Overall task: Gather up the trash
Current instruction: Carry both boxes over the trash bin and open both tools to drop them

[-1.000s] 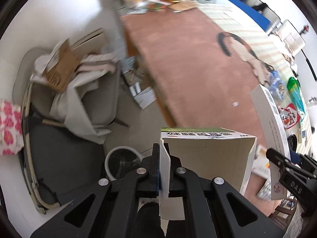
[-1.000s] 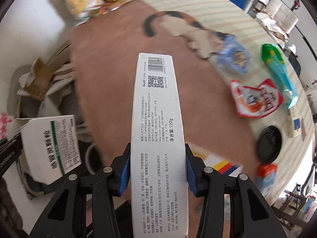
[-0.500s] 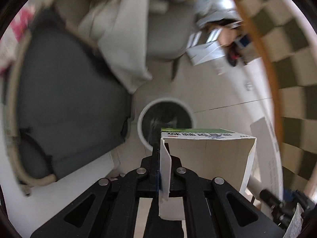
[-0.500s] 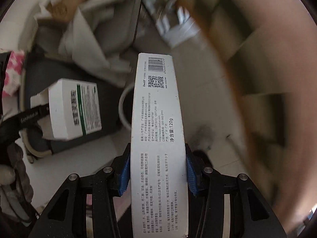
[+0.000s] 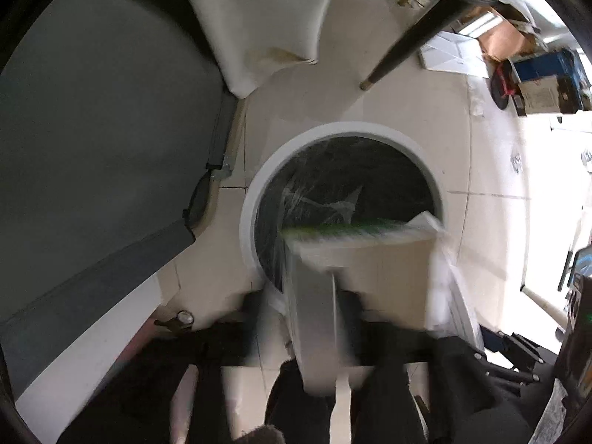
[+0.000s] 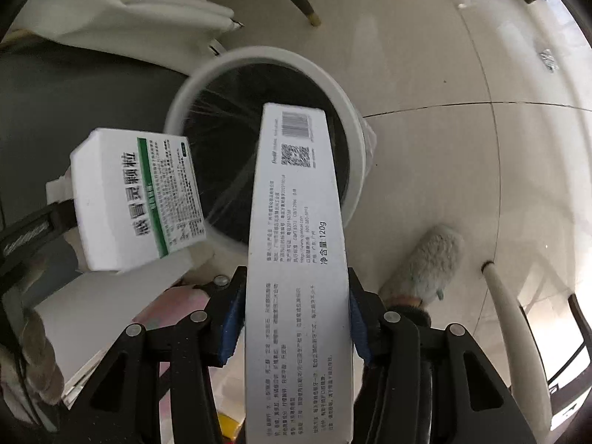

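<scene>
so nearest the lens, the right gripper [image 6: 296, 318] is sitting with its blue pads right against the sides of a long white carton [image 6: 296, 244] with a barcode, jaws having just been easing apart a bit, though the carton is standing between them and looks gripped from here. its far end is hanging over the mouth of the white trash bin [image 6: 347, 118], which is lined with a black bag and standing on the tiled floor [image 6: 444, 74]. off to the left, the left gripper [image 5: 333, 333] is pointing steeply down at that same bin [image 5: 248, 199], and its jaws have just been opening wide; the white and green box [image 5: 362, 255] is blurring between them, apparently let go, tipping over the near rim of the bin. in the right wrist view the box [image 6: 137, 199] is hovering beside the bin's left edge. further back a dark chair leg [image 5: 403, 51] is touching down on the floor.
</scene>
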A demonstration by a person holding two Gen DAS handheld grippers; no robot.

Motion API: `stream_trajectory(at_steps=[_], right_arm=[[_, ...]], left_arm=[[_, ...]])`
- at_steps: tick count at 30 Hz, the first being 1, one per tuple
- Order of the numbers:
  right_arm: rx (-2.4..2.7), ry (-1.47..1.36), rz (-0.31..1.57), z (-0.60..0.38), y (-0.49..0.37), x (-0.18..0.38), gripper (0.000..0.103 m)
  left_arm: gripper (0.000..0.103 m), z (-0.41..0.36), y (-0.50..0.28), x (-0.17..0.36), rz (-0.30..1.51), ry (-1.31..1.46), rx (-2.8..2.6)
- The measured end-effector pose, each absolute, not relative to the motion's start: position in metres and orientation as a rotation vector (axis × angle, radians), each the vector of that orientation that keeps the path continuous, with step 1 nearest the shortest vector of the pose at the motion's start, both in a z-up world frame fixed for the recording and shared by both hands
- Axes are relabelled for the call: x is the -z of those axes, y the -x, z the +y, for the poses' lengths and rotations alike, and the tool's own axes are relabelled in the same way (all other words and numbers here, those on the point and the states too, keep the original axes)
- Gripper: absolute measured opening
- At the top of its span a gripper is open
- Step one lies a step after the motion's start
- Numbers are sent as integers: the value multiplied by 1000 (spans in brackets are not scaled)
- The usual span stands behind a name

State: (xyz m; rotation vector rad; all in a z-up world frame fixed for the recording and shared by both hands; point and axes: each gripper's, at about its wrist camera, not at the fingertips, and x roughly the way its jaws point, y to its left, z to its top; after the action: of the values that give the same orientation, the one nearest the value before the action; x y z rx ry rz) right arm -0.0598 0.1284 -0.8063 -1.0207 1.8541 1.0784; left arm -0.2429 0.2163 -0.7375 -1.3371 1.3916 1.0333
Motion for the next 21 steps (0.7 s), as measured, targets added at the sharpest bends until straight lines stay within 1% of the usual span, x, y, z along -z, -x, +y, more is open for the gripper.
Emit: stream_trajectory(at_steps=[1,2,4,5,6,9,13,18,21], right_arm=[[-1076,1028,1840,129,61,814,74],[-1074,1028,1821,131,60,817,80],[-1075,1031,1793,136,62,822,97],[-1066,1040,1774,140,62,824,100],[-1057,1052,1735,140,62,822,101],[-1040,1098,1597,137,69,811,101],[-1025,1154,1464,142,74,788,101],[-1006,1146,1411,142,72,757,101],[-1008,1129,1381,141,71,725,101]], left_arm=[[102,216,249,741,1386,1334,-1052],[102,214,256,741,1380,1324,-1069],[102,209,261,742,1386,1326,-1091],[102,206,265,739,1388,1316,-1104],[102,205,267,738,1390,1304,-1116],[102,201,271,727,1380,1259,-1158],[102,197,273,706,1371,1176,-1207],[102,188,269,664,1350,1138,-1201],[102,183,268,638,1333,1128,-1195]])
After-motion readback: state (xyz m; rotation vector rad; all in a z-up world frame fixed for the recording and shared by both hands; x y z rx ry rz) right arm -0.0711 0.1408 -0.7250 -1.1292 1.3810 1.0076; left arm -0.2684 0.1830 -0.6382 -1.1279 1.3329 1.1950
